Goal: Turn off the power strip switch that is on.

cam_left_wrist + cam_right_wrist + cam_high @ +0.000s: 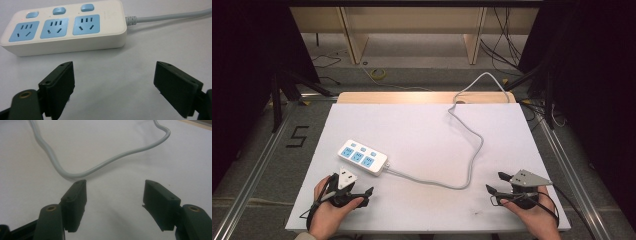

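Now, power strip [362, 157] is lying flat on table's [422, 210] left half, just beyond left gripper [354, 190] — jaws being held wide, empty. Right gripper [498, 183] likewise gaping near cable [472, 159]. Rigid, light, smooth casing likely — long sides being judged best hold.

a black numeral "5" [297, 136] is marked on the grey floor [272, 165] to the left of the counter [422, 125], just beside a metal rail. in the left gripper view the power strip [67, 27] carries a short line of small grey print on its top face, near the end where the cord goes in; it is too small to read. nothing else legible shows.
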